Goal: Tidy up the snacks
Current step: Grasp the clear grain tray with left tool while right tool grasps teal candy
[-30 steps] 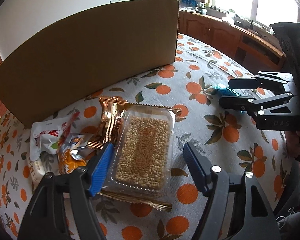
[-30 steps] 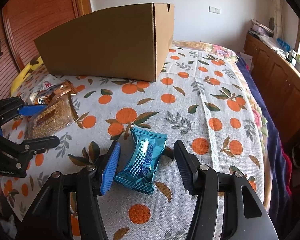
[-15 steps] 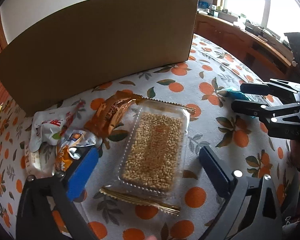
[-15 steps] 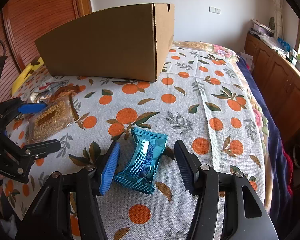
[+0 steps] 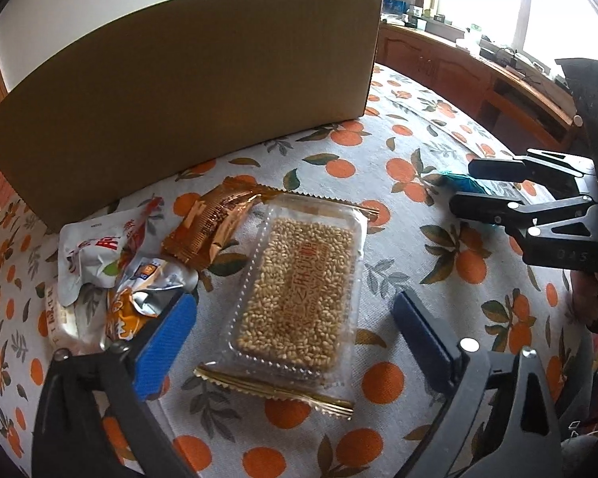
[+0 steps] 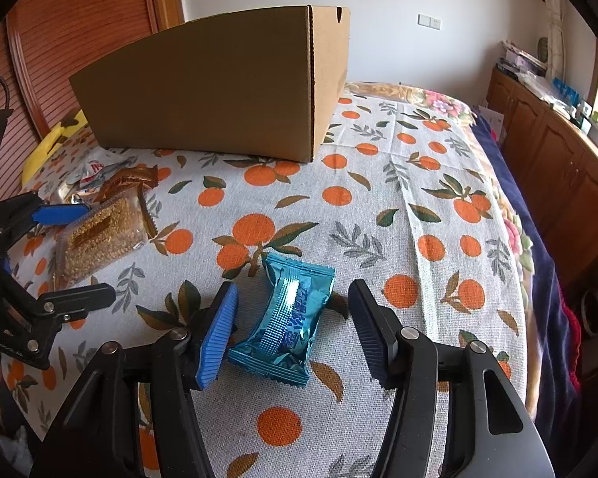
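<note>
A clear pack of grain bars [image 5: 299, 290] lies on the orange-print cloth between the open fingers of my left gripper [image 5: 295, 334], not touched; it also shows in the right wrist view [image 6: 95, 235]. A brown wrapper [image 5: 215, 223], a white pouch [image 5: 95, 251] and an orange-silver pouch [image 5: 139, 298] lie to its left. My right gripper [image 6: 295, 330] is open around a blue foil snack [image 6: 289, 322] lying on the cloth. A large cardboard box [image 5: 187, 95] [image 6: 227, 83] stands behind the snacks.
A yellow object [image 6: 48, 147] lies at the table's far left by the wooden wall. Wooden cabinets [image 6: 554, 151] run along the right under a window. The table drops off at the right, with dark blue bedding [image 6: 546, 279] beyond the cloth.
My left gripper has opened wider and pulled back a little from the grain bar pack. The right gripper and the blue snack have hardly moved.
</note>
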`<state>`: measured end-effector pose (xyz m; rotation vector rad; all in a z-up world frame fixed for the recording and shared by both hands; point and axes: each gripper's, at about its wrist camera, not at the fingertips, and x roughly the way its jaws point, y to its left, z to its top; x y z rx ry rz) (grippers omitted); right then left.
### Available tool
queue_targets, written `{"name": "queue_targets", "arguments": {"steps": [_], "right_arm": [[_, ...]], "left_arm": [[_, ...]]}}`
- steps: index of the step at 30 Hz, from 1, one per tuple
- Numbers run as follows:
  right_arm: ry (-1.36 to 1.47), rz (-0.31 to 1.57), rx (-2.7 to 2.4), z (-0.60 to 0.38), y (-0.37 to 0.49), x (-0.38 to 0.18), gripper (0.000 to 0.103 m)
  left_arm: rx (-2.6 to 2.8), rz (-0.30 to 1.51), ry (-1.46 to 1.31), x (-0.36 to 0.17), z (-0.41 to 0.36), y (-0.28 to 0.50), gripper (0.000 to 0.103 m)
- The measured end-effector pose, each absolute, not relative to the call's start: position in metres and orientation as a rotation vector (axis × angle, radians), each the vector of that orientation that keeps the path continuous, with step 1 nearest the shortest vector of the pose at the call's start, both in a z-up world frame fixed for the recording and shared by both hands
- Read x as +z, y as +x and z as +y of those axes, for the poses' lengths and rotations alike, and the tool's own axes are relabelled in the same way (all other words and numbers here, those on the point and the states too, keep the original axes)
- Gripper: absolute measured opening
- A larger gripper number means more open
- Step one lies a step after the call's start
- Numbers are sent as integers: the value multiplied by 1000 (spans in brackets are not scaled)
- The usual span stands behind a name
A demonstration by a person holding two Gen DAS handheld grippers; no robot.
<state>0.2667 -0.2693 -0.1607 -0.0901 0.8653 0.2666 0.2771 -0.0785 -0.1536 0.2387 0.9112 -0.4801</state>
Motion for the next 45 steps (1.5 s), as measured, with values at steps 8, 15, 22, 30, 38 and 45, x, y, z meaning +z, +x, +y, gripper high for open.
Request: {"name": "queue_targets", "arguments": {"steps": [8, 15, 22, 30, 38, 45], "right_arm": [[-90, 865, 266, -269, 267, -160, 58], [-89, 865, 267, -269, 267, -161, 59], [-79, 863, 276, -270, 266, -160, 54], [-101, 864, 260, -269, 266, -161, 51], [-136, 873, 230, -264, 265, -158, 24], [-85, 875, 219, -274, 244, -148, 20]], "left_arm": [[-477, 897, 192, -144, -73, 276, 52], [-497, 853, 247, -136, -82, 261, 49], [-498, 826, 200, -127, -82, 254, 49], [-480, 813, 171, -119, -73, 247, 49], [-468, 745, 142, -92, -59, 227, 49], [-472, 704, 126, -81, -55, 206, 49]]}}
